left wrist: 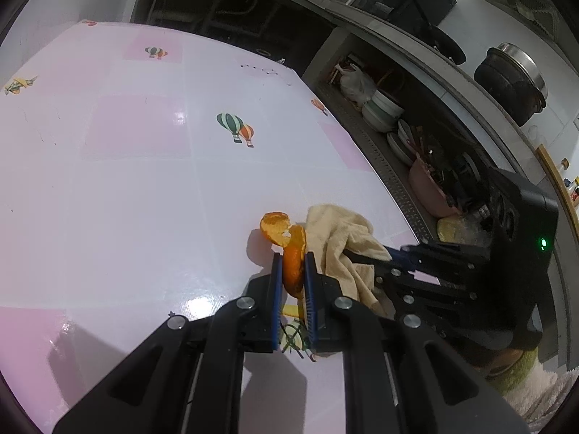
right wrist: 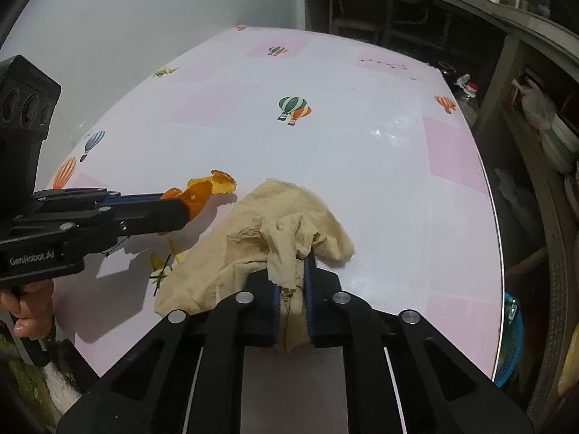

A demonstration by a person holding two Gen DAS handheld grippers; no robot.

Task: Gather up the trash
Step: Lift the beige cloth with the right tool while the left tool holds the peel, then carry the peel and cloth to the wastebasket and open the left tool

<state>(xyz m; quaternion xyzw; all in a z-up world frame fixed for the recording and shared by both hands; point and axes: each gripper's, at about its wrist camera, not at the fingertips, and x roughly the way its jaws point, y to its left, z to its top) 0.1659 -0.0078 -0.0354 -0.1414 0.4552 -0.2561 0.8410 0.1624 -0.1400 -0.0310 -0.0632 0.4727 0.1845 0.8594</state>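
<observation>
Pinching a curl of orange peel [left wrist: 292,253] between its blue pads, the left gripper [left wrist: 293,260] stands nearly closed, the jaws parted only by the thickness of the rind; the peel's loose end arches up and forward past the fingertips, clear of the tablecloth [left wrist: 144,188], which suggests it is being carried rather than pressed down. Holding it by the lower end looks a sensible choice, since the curled top would crush or slip.

To the right of that gripper, just beside the peel and seemingly touching it, lies a crumpled beige paper towel [right wrist: 275,231]. From the right wrist camera, the right gripper [right wrist: 291,271] has its jaws drawn in tight on a raised fold of this towel, the pads pressing on the paper while the rest of the sheet spreads ahead and to the left of the fingertips on the cloth. Gripping a ridge rather than a flat part probably gives the narrow fingers something to bite.

Under the left gripper, near its fingertips, a few yellow scraps with thin dark stems [right wrist: 164,264] lie on the surface, not yet gathered. A hand [right wrist: 29,311] holds the left gripper's handle at the lower left of the right camera's view
</observation>
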